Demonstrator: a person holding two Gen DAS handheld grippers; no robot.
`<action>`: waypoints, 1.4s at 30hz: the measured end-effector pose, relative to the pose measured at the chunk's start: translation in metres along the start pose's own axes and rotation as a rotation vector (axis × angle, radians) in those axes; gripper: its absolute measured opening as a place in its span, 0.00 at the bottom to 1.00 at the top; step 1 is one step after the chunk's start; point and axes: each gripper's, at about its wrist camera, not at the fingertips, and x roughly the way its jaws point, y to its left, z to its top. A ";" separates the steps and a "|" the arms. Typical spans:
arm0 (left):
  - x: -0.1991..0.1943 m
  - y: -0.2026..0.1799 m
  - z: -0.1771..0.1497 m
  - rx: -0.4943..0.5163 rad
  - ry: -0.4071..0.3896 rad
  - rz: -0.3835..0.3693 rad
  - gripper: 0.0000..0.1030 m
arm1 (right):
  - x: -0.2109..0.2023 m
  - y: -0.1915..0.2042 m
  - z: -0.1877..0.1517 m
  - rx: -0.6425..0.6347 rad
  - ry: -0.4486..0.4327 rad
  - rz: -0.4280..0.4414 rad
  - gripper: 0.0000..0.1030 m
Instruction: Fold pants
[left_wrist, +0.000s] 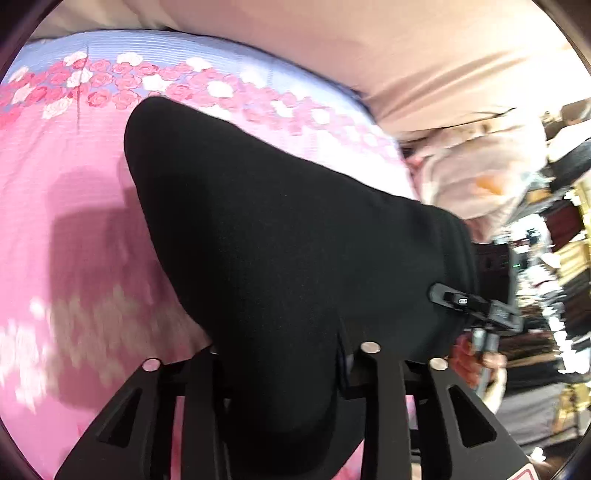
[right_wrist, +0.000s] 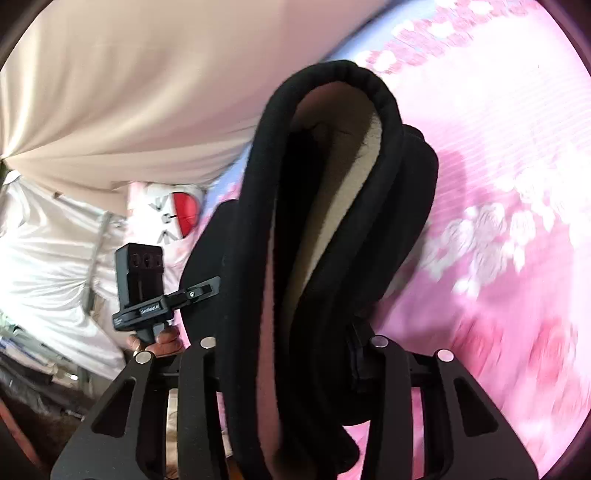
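Observation:
The black pants (left_wrist: 266, 236) hang lifted above a pink bed sheet with a rose pattern (left_wrist: 74, 229). My left gripper (left_wrist: 284, 354) is shut on the black fabric, which drapes over and between its fingers. In the right wrist view my right gripper (right_wrist: 291, 350) is shut on the pants (right_wrist: 332, 229) at the waistband, whose pale inner lining (right_wrist: 351, 177) shows. The right gripper also shows in the left wrist view (left_wrist: 461, 301), clamped on the far edge of the cloth. The left gripper also shows in the right wrist view (right_wrist: 192, 293).
A beige cover or curtain (left_wrist: 406, 55) lies at the far edge of the bed. White bedding and a pillow with a red mark (right_wrist: 181, 214) sit at the side. Cluttered shelves (left_wrist: 554, 258) stand beyond the bed.

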 end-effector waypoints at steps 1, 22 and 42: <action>-0.011 0.000 -0.010 -0.008 0.003 -0.016 0.23 | -0.005 0.003 -0.011 0.016 0.010 0.013 0.37; 0.022 0.019 -0.079 0.003 0.007 0.137 0.33 | 0.015 -0.033 -0.066 0.038 0.017 -0.097 0.44; -0.179 -0.156 -0.023 0.451 -0.532 0.247 0.29 | -0.111 0.189 0.016 -0.486 -0.355 0.005 0.40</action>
